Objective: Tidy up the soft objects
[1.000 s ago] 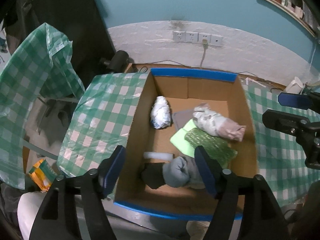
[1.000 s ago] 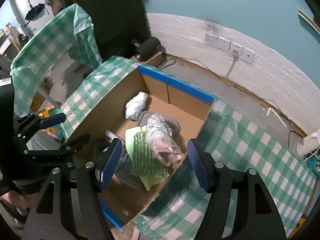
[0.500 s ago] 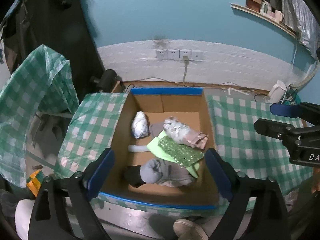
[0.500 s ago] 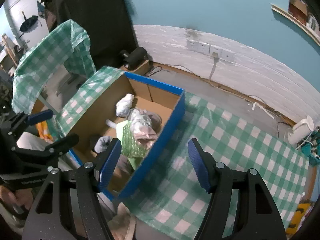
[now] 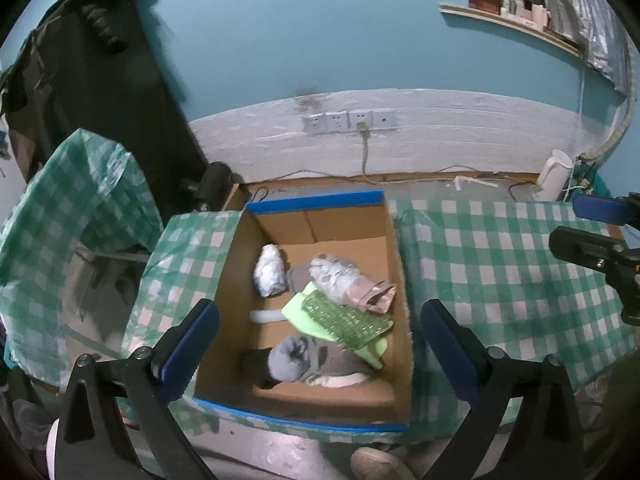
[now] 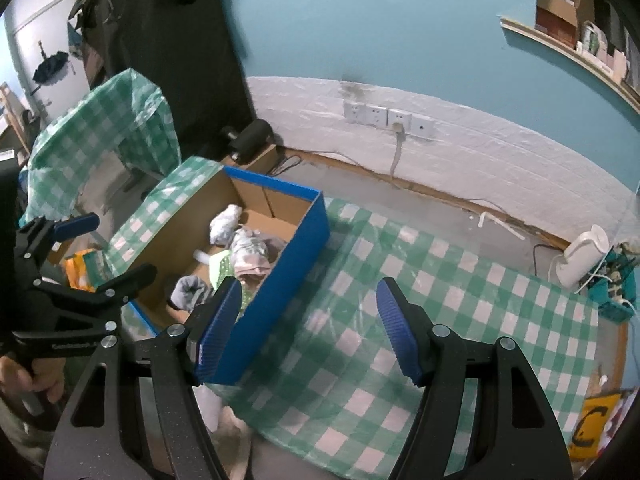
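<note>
Both grippers have been drawn back from the blue-edged cardboard box (image 5: 320, 216). The left gripper (image 5: 318, 330), jaws open and empty, is nearer: the grey rolled sock (image 5: 290, 362) lies inside at twelve o'clock, long axis three-to-nine. The right gripper (image 6: 310, 330) is open over the checked bench (image 6: 460, 292).

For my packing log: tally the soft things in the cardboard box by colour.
White/grey patterned bundles: 2
Green items: 2, a light green cloth and a dark green textured sheet
Grey sock roll: 1
White tube: 1
Total: 6
</note>
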`<control>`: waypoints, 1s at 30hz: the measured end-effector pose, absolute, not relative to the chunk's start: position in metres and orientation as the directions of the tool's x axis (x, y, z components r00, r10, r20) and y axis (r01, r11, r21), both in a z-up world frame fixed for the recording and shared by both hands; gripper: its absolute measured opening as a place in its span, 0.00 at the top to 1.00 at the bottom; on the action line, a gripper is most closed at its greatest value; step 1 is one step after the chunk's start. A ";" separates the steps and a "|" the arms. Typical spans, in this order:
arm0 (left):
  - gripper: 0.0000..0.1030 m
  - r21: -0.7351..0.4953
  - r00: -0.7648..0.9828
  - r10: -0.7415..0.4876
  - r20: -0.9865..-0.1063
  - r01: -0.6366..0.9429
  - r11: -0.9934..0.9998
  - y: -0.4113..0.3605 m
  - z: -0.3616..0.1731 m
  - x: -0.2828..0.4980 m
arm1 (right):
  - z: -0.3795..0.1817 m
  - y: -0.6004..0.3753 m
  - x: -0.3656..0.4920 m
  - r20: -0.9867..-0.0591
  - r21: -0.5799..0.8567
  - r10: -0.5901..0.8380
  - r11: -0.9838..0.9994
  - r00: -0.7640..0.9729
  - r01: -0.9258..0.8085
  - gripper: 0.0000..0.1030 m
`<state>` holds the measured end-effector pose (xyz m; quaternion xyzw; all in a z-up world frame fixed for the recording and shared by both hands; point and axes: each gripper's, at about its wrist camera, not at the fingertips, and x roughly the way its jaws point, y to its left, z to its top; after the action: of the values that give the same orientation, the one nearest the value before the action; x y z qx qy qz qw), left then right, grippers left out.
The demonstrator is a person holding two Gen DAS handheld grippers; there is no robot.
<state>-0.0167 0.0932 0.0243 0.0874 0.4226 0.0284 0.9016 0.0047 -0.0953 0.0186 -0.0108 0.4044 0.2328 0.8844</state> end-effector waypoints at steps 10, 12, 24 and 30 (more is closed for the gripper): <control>0.02 0.153 0.650 0.098 -0.754 0.028 0.988 0.072 0.026 -0.014 | 0.011 -0.117 0.008 -0.721 0.166 0.385 0.903 0.577 -0.396 0.32; 0.02 0.170 0.650 0.111 -0.752 0.028 0.985 0.069 0.025 -0.013 | 0.010 -0.118 0.008 -0.721 0.164 0.383 0.904 0.577 -0.395 0.32; 0.02 0.173 0.634 0.116 -0.764 0.028 0.985 0.066 0.020 -0.008 | 0.004 -0.125 0.007 -0.726 0.166 0.377 0.907 0.575 -0.386 0.32; 0.02 0.173 0.630 0.115 -0.768 0.030 0.984 0.065 0.019 -0.008 | 0.003 -0.125 0.007 -0.726 0.164 0.377 0.907 0.575 -0.387 0.32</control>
<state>-0.0081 0.0649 0.0189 0.0849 0.4292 0.0237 0.8989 0.0066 -0.1249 0.0032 -0.0063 0.4075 0.2153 0.8874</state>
